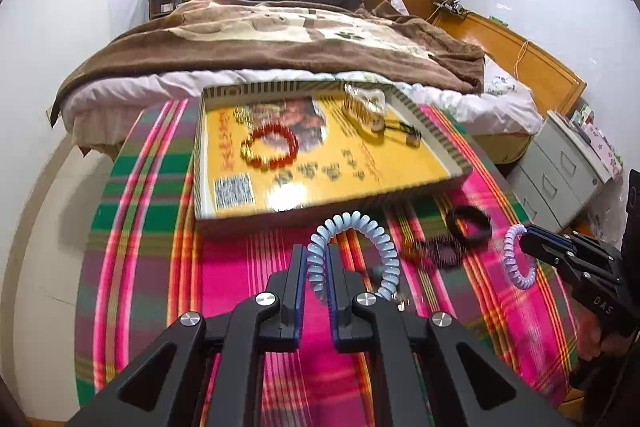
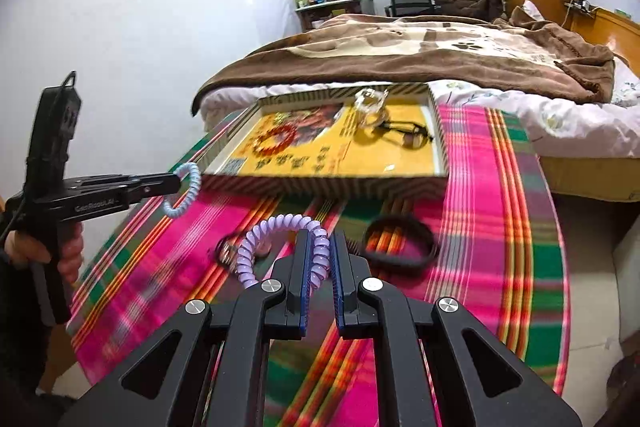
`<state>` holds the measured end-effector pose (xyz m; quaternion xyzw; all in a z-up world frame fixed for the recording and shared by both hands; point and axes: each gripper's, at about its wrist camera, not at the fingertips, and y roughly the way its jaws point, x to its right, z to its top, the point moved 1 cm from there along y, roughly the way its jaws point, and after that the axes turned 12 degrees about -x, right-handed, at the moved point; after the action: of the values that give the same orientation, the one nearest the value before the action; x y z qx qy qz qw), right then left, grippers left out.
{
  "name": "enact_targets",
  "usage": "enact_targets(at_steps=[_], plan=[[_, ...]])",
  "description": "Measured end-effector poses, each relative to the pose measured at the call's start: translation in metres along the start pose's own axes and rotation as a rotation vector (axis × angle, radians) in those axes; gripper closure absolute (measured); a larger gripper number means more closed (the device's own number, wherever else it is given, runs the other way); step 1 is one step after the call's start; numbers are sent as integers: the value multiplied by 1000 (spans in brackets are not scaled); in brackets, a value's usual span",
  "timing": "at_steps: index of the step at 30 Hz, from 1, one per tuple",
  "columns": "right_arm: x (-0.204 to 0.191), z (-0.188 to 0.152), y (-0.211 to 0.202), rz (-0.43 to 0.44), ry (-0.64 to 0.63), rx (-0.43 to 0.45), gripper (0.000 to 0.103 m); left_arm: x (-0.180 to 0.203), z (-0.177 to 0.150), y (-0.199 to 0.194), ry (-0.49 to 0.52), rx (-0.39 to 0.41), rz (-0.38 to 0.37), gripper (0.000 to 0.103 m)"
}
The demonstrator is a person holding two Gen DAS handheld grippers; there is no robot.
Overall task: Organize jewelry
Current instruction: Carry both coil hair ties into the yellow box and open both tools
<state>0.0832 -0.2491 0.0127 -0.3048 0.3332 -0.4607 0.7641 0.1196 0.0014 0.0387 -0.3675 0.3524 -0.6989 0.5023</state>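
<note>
Nearest, the left gripper is clamped on a pale blue spiral hair tie, whose loop arcs up in front of the yellow tray. The right gripper is likewise clamped on a lilac spiral hair tie, also on the near side of the tray. Below them, on the pink-and-green plaid cloth, a black band and a smaller dark hair tie lie just short of the tray. Inside the tray rest a red bead bracelet, a clear plastic bag and a black cord pendant. Beyond the tray is a bed with a brown blanket.
</note>
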Motion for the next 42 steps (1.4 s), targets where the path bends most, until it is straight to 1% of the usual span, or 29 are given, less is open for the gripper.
enact_targets(at_steps=[8, 17, 23, 25, 30, 34, 38, 42], plan=[[7, 48, 29, -19, 19, -18, 94, -20, 48, 13, -17, 15, -1, 94], [24, 94, 75, -48, 86, -57, 94, -37, 106, 51, -28, -1, -13, 94], [32, 112, 103, -71, 113, -90, 94, -39, 141, 80, -22, -21, -27, 94], [33, 116, 112, -76, 119, -102, 94, -41, 148, 90, -23, -30, -35, 94], [37, 127, 132, -107, 124, -136, 94, -42, 168, 124, -27, -81, -37, 94], [38, 133, 141, -129, 122, -154, 94, -43, 177, 146, -43, -117, -51, 94], [40, 134, 152, -154, 123, -182, 94, -40, 182, 161, -44, -144, -42, 94], [43, 134, 156, -166, 129, -192, 94, -39, 184, 168, -47, -152, -41, 94]])
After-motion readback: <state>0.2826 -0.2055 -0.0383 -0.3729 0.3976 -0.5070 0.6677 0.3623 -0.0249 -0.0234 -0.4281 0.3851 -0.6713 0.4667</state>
